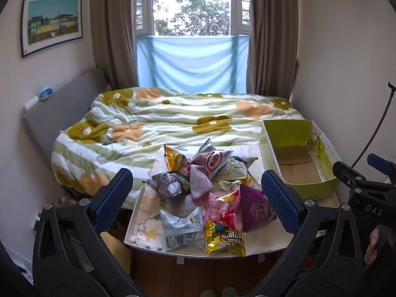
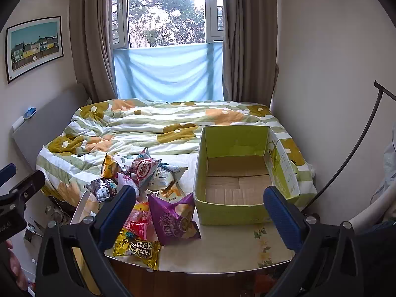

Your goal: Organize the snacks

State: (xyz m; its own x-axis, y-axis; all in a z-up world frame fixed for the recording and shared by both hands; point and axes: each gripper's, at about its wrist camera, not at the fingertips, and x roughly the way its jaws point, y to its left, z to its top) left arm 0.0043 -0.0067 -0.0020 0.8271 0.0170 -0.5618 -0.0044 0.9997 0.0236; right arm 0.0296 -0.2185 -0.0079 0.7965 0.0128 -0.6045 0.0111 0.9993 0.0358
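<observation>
A heap of several snack bags point(image 1: 205, 183) lies on a floral tray table point(image 1: 146, 225) at the foot of the bed, among them a purple bag point(image 2: 173, 219), a gold bag point(image 1: 224, 238) and a pink bag point(image 1: 222, 208). An empty green cardboard box point(image 2: 237, 173) stands to their right; it also shows in the left wrist view point(image 1: 297, 156). My left gripper point(image 1: 196, 198) is open and empty, above the near side of the heap. My right gripper point(image 2: 199, 210) is open and empty, between the purple bag and the box's near wall.
The bed point(image 1: 173, 121) with a flowered quilt lies beyond the table, under a curtained window point(image 1: 193, 5). A grey headboard point(image 1: 64, 113) stands at the left. A black stand pole point(image 2: 351, 148) leans at the right wall. The right gripper's body point(image 1: 366, 188) shows at the left view's right edge.
</observation>
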